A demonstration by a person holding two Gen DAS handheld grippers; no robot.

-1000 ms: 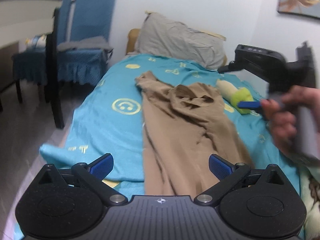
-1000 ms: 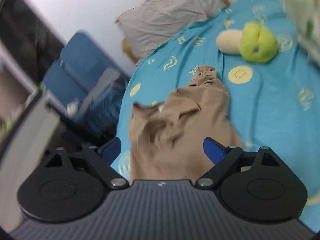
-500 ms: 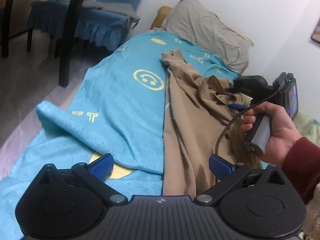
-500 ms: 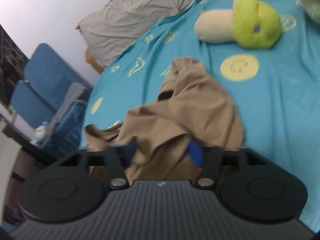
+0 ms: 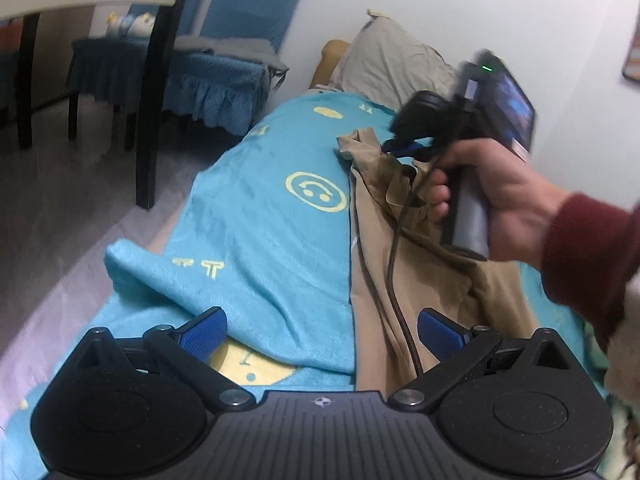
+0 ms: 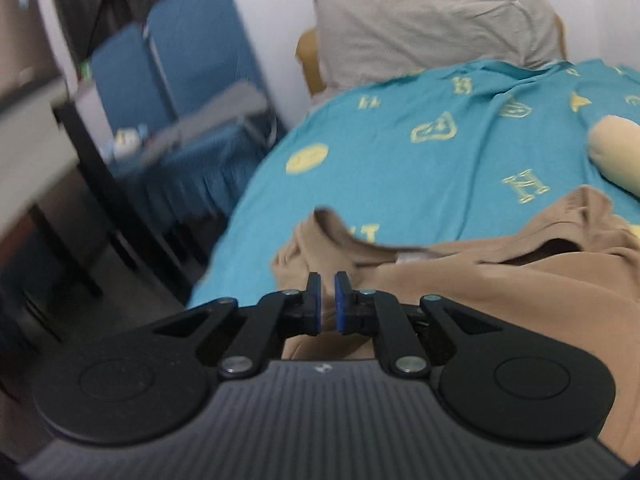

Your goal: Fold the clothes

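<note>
A tan garment [image 5: 420,264] lies lengthwise on the turquoise blanket [image 5: 272,220]. My left gripper [image 5: 322,330] is open low over the garment's near end, with nothing between its blue pads [image 5: 204,328]. A hand [image 5: 492,196] in a dark red sleeve holds my right gripper [image 5: 404,146] at the garment's far, bunched end. In the right wrist view the right gripper [image 6: 328,300] has its jaws closing, nearly together, with a fold of the tan garment [image 6: 500,288] pinched between them.
A grey pillow [image 5: 392,68] leans on the wall at the head of the bed. Blue-covered chairs [image 5: 224,80] and a dark table leg [image 5: 150,120] stand on the left. A cable [image 5: 394,280] trails over the garment. A cream plush toy [image 6: 616,152] lies at the right.
The right gripper's jaws went from wide apart to nearly together on the tan cloth, and it swung left to the garment's far end. The left gripper stayed open, dipping slightly.
</note>
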